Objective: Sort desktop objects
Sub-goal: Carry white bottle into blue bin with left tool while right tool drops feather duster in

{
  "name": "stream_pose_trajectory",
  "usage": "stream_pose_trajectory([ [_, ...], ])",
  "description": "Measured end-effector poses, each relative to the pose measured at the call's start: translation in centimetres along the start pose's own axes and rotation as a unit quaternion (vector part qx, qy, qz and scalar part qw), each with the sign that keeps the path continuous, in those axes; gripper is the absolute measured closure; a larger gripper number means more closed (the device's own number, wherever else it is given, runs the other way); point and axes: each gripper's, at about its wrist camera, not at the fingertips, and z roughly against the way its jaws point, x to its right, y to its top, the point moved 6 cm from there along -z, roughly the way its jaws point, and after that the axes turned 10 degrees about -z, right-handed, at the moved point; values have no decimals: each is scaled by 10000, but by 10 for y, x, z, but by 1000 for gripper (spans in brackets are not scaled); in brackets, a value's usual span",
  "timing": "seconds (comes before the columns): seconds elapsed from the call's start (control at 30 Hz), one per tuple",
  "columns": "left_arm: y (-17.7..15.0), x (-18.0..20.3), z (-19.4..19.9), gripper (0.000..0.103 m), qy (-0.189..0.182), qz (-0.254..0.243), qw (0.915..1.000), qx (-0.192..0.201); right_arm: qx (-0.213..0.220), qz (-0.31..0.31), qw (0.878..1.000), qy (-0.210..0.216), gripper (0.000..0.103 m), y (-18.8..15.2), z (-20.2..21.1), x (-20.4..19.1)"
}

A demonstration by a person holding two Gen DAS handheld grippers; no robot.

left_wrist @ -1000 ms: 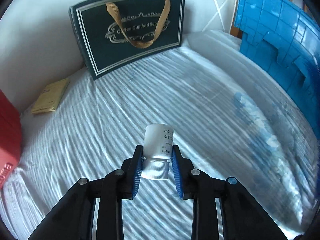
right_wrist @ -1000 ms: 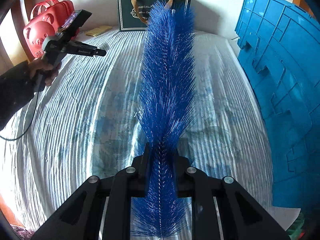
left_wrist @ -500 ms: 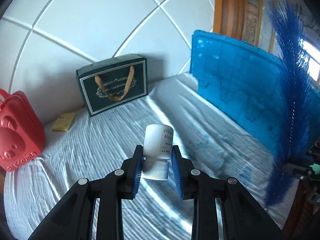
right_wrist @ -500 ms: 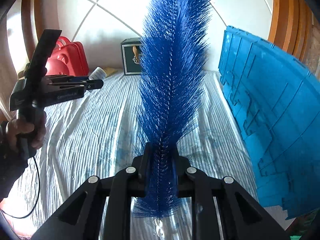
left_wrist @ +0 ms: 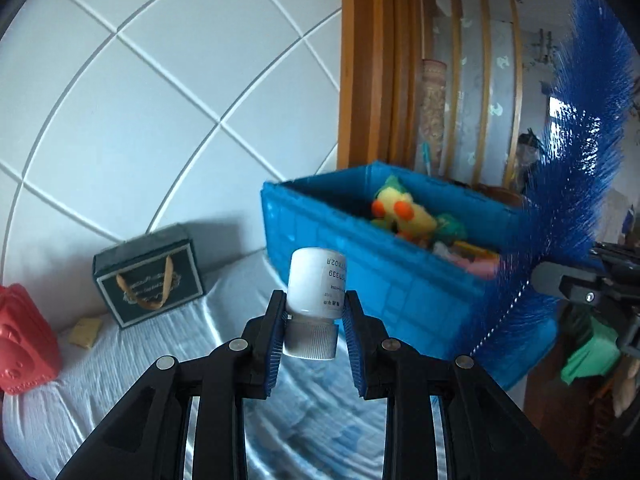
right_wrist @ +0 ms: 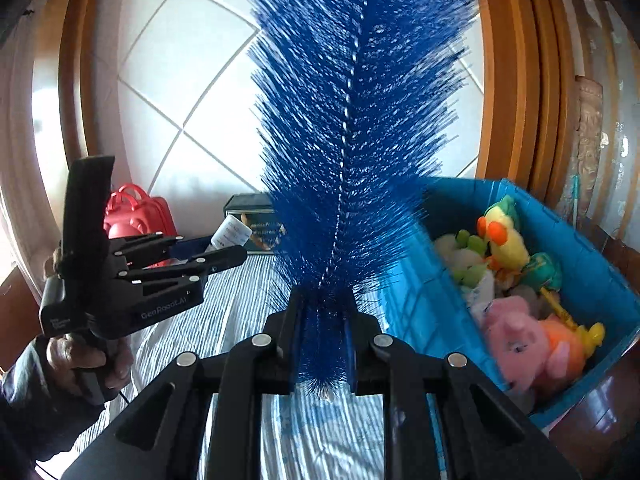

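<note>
Both hands are up in the air with something in each, and the blue crate (left_wrist: 384, 280) is plainly where they are headed. The left gripper (left_wrist: 314, 320) has its fingers closed narrowly on a small white bottle (left_wrist: 316, 292), cap end down between the blue pads, body sticking up in the lower middle of the left wrist view. The right gripper (right_wrist: 320, 320) has its fingers pinched tight on the wire stem of a long blue bristle brush (right_wrist: 352, 120), which stands up through the middle of the right wrist view and hides much of the wall behind.

The crate sits at the right of both views, at the edge of the bed (left_wrist: 120, 380) with its striped white cover. It already holds soft toys: a yellow duck (right_wrist: 504, 236) toward the far end, a pink plush (right_wrist: 516, 336) nearer, others between.

I would call this the carry step: 2 objects picked up, neither yet over the opening. The brush bristles cross in front of the crate's near wall, and the bottle appears short of the rim.

Next, each hand needs to travel on over the rim and let go inside. The brush is long, so it may want tilting to lie across the toys rather than catch on the wall. The bottle should drop easily.
</note>
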Motion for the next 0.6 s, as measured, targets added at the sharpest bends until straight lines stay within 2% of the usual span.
stream_pose_trajectory([
  [0.1,49,43,-6,75,-91,11,9997,224,70,-20,9999,130,86,38,37,48],
  [0.23,105,93,-31,75,-52,-41,9994,346,15,106,9999,-66,86,82,65,110],
  [0.43,156,145,-86,75,134,-105,9997,146,-266,69,9991,-311,86,122,55,191],
  [0.6,171,170,-132,75,224,-145,9995,-182,-718,54,9964,-448,86,135,14,224],
])
